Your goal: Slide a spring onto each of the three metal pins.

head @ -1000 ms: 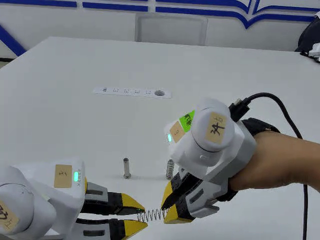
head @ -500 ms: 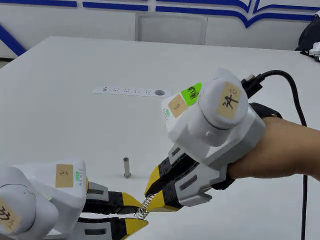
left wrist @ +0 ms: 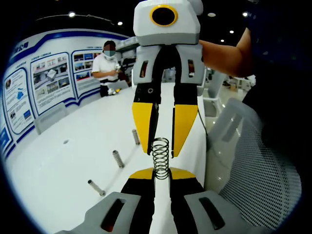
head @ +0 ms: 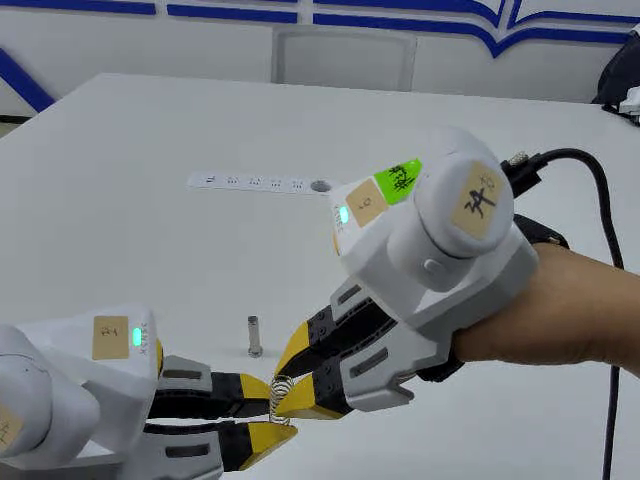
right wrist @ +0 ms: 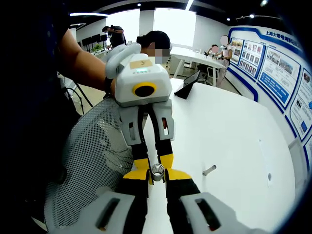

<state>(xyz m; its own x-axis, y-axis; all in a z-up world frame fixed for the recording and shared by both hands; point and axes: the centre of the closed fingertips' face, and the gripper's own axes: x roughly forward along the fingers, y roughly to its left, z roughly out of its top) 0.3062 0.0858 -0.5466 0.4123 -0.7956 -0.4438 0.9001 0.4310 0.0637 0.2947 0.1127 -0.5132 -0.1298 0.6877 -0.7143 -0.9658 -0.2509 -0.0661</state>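
Both tips meet: left gripper clamps spring; right gripper straddles it, grip unclear.

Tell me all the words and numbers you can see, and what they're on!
No text reads clearly.
Right gripper, big tan sticker, small tan sticker, green sticker: handwriting, unreadable.
Left gripper, tan label: a scribble, unreadable.
White strip on the table: print too small.
Wall posters: too small.

A power strip lies flat on the white table.
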